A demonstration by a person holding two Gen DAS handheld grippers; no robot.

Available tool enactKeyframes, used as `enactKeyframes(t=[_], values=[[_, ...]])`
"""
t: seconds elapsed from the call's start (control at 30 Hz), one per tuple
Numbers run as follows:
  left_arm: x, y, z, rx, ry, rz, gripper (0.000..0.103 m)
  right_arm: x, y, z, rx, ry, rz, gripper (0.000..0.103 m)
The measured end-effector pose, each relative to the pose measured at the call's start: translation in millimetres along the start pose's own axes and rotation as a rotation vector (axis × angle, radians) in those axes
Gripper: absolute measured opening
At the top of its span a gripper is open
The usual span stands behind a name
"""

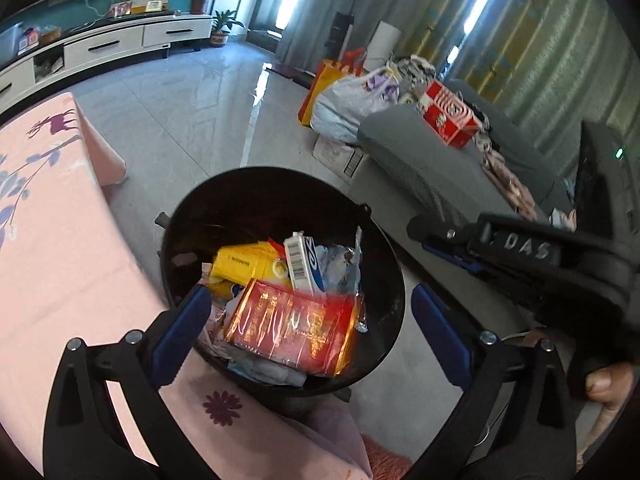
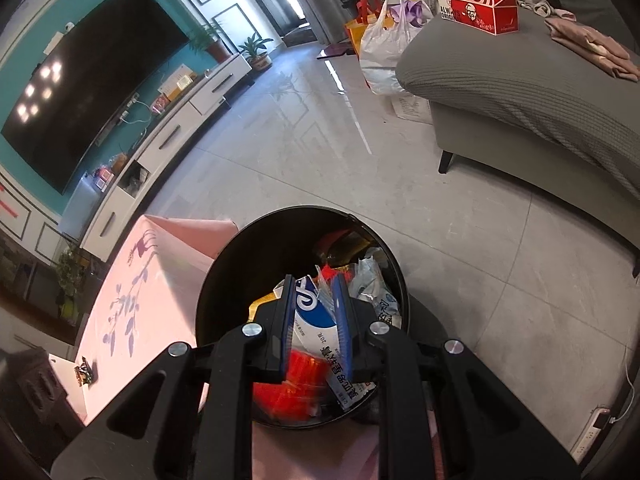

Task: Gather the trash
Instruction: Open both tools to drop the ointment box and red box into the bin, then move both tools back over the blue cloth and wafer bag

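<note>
A black round trash bin point(image 1: 192, 220) stands beside the table. It holds a red and gold box point(image 1: 292, 328), a yellow pack point(image 1: 244, 266), an upright white and blue box point(image 1: 304, 260) and crumpled plastic. My left gripper point(image 1: 312, 334) hangs over the bin's near rim, jaws wide open, nothing between the fingers. My right gripper point(image 2: 315, 320) points into the bin point(image 2: 224, 280), shut on a narrow white and blue box point(image 2: 310, 314) with printed text. In the left wrist view the right gripper point(image 1: 420, 236) comes in from the right above the rim; its load does not show there.
A table under a pink flowered cloth point(image 1: 48, 240) borders the bin on the left. A grey sofa point(image 1: 420, 152) on the right carries a red carton point(image 1: 450, 116) and clothes. Bags point(image 1: 352, 96) sit on the tiled floor. A power strip point(image 2: 596, 424) lies at the far right.
</note>
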State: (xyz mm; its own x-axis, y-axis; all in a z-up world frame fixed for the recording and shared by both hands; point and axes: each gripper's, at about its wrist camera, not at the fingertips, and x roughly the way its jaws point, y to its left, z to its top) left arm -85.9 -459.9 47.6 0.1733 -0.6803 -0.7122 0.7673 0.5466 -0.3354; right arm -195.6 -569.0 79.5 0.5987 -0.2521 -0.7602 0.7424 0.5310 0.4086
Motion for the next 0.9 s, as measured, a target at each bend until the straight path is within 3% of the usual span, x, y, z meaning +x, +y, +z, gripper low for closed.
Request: enactKeyframes(t=[0.23,0.33,0.47,0.77,0.9], values=[[-48.1,33.3,3.9,-0.092,-0.078,0.013,0.100,-4.3,14.8,-3.2,-0.048,-0.020,0.001,0.037],[-79.1,59.4,4.4,-0.146,-0.136,0.061,0.100,-4.8,28.0,-6.4,-0.079,-0.024,0.011,0.046],[-130.0,108.9,-0.7,-0.224,-0.214,0.180,0.100,-4.7,52.6,-13.7,-0.144,-0.021,0.034,0.059],[-250.1,234.8,-32.5,-0.441,-0.361,0.432,0.100,3.8,154.2,-61.0,-0.408,0.023,0.099,0.080],[-295.3,295.8,-51.2,-0.565,-0.404,0.476,0.100,16.1,219.0,-105.9,-0.594,0.075,0.150,0.083]])
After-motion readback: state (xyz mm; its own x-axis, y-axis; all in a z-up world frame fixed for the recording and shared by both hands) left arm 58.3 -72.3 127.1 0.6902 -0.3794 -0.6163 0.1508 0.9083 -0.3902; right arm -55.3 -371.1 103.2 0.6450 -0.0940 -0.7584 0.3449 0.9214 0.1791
